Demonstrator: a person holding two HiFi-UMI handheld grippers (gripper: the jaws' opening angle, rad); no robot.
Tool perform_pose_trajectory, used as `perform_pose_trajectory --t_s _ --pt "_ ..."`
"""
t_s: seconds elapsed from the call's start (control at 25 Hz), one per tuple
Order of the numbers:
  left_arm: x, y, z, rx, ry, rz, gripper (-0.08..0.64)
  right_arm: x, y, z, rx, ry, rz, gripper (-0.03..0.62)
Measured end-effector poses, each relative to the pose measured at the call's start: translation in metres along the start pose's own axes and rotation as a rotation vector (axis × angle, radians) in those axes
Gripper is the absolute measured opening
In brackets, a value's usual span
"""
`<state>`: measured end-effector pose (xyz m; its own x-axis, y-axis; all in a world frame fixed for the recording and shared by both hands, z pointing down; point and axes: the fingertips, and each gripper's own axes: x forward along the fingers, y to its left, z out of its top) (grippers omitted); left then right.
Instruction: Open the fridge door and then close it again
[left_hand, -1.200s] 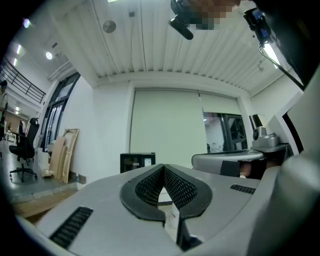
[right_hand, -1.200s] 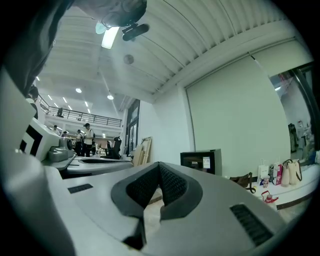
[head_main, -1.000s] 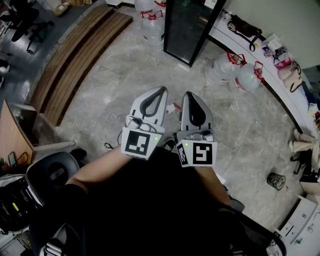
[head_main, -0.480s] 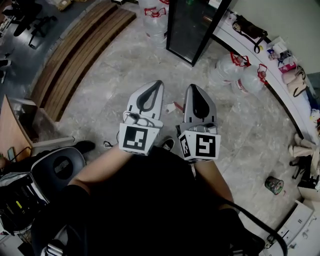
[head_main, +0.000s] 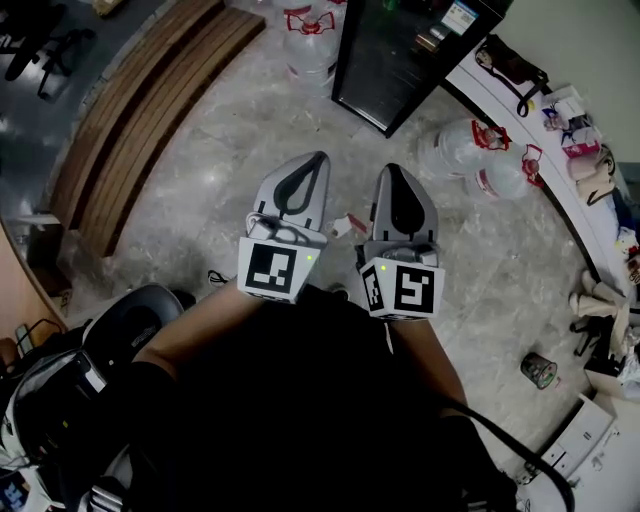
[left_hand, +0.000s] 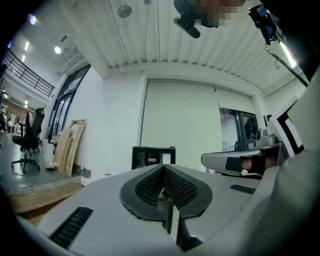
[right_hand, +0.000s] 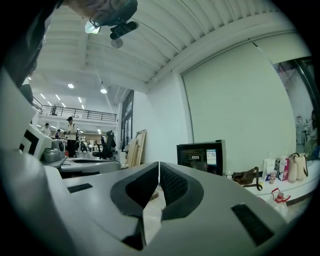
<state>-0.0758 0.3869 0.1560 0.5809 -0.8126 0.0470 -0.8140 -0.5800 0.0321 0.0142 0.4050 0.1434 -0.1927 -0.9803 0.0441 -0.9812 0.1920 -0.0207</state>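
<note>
Fingers of the left gripper (head_main: 320, 157) are closed tip to tip, with nothing between them. Fingers of the right gripper (head_main: 386, 168) are likewise closed and empty. Both grippers are held side by side, level, in front of the person's body and above the bare stone floor (head_main: 220, 150).

Location of the work item: the fridge (head_main: 395, 50) stands ahead of the grippers and well apart from them, against the pale wall. It is a dark upright cabinet with a glass front. Both gripper views show it straight ahead beyond the closed jaw tips. The door appears shut. Large water bottles (head_main: 470, 150) lie on the floor just beside the cabinet on its right, and another stands on its left.

Handling properties (estimated):
- The door is rigid and hinged. Expect it to swing as one stiff panel.
- A door seal will probably resist the first pull and then release, so a steady pull is preferable to a jerk.
- The glass face is smooth and likely slippery. It offers no purchase and should not be struck with the jaws.
- The cabinet looks heavy enough to stay put when the door is pulled.

Grip point: take the door at its handle or free vertical edge, opposite the hinges. No view shows a handle clearly, nor which side carries the hinges. One gripper would need to open before it could clamp that edge.
</note>
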Motion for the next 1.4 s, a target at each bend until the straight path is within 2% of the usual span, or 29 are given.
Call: perform_pose_trajectory --t_s 0.28,0.44,0.68,0.88,1.16,1.4 --pt "0.056 0.077 0.005 0.015 -0.006 -0.02 0.008 0.091 0.003 0.017 -0.002 -0.031 -0.055 0.017" --pt "0.075 0.103 0.0 -0.001 0.004 -0.009 0.008 0.12 0.005 0.015 -0.005 -0.026 -0.053 0.017" --pt "0.122 0.114 -0.011 0.001 0.027 -0.005 0.008 0.166 -0.015 0.007 0.014 -0.021 -0.025 0.017" --pt "0.166 0.118 -0.006 0.0 0.035 0.007 0.008 0.206 -0.039 0.006 0.032 -0.011 0.013 0.017" --pt "0.253 0.118 -0.001 0.019 0.041 0.028 0.008 0.27 -0.09 0.007 0.052 -0.018 0.075 0.017" --pt "0.304 0.136 -0.001 0.022 0.044 0.038 0.008 0.319 -0.12 0.004 0.069 -0.017 0.074 0.017"
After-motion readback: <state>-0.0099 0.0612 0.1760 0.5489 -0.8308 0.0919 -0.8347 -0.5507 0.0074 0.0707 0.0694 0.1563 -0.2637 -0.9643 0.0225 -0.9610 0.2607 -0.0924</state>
